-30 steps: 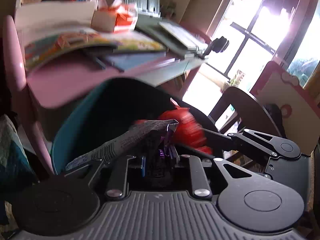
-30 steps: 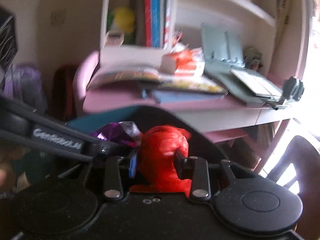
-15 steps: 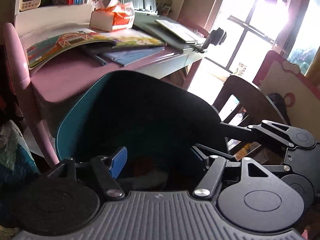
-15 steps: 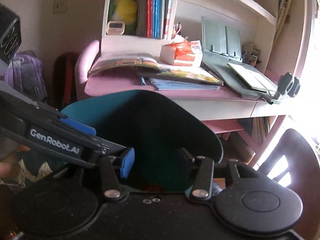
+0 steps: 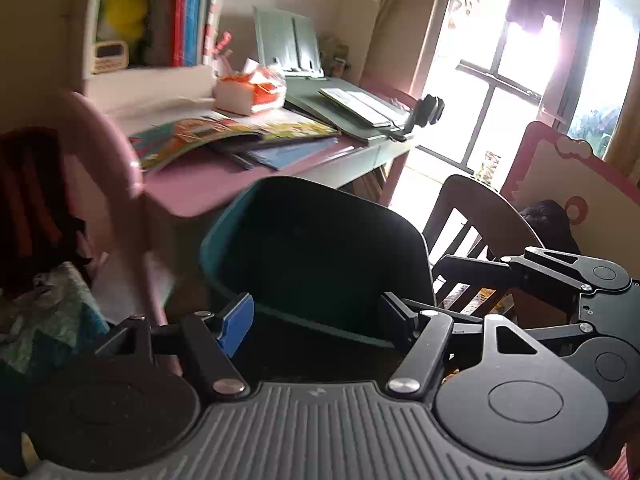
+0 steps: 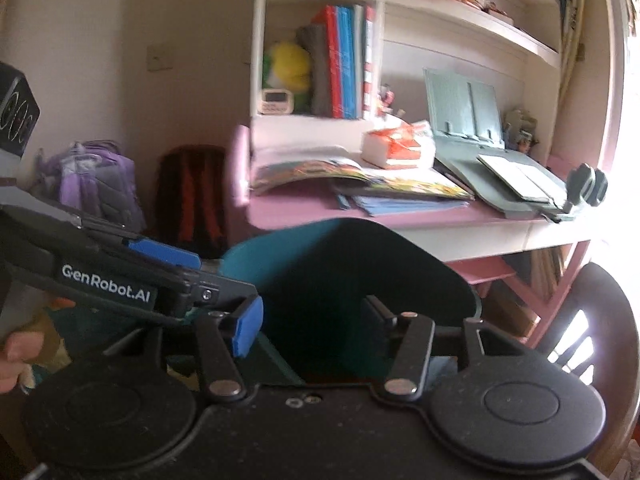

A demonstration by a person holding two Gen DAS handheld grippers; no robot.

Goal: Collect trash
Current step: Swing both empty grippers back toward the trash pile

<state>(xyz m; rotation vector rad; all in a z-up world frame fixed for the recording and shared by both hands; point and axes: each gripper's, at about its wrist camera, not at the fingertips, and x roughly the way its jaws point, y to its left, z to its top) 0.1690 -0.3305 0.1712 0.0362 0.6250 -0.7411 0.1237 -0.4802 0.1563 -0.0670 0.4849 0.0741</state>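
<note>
A teal trash bin with a dark inside stands right in front of both grippers; it also shows in the right wrist view. My left gripper is open and empty just above the bin's near rim. My right gripper is open and empty over the bin's opening. The left gripper's arm reaches in from the left of the right wrist view. No trash shows in either gripper, and the bin's bottom is too dark to see.
A pink desk behind the bin holds open books, a tissue pack and a grey book stand. Backpacks lean on the wall at left. A dark wooden chair stands at right, near a bright window.
A second ago the left gripper held a wrapper and the right a red bag over the bin. Both have opened, the trash is gone from view, and both have drawn back a little.
</note>
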